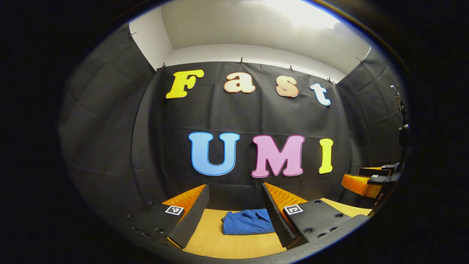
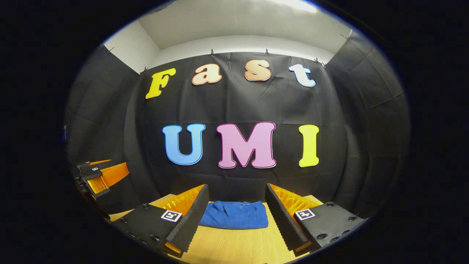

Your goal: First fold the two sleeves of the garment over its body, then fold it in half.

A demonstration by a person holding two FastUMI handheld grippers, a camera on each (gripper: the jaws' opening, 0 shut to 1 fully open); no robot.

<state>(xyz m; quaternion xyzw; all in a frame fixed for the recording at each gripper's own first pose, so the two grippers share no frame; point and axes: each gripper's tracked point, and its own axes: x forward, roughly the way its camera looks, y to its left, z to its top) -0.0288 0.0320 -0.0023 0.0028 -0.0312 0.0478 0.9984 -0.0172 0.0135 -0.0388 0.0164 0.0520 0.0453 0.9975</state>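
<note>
One folded blue garment [image 2: 234,215], two grippers [image 1: 234,216] [image 2: 234,216]

The garment [image 2: 234,215] is lying bunched on the worktop [image 2: 234,245] close to the booth's back wall, sitting ahead of both grippers, with the left gripper [image 1: 234,216] hovering to the left of the right gripper [image 2: 234,216], each well apart from the cloth.

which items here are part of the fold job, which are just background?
Job:
- blue garment, lying in a compact bundle on the table
- left gripper, open, holding nothing
- right gripper, open, holding nothing

Background:
- wooden table
- black cloth wall
</note>
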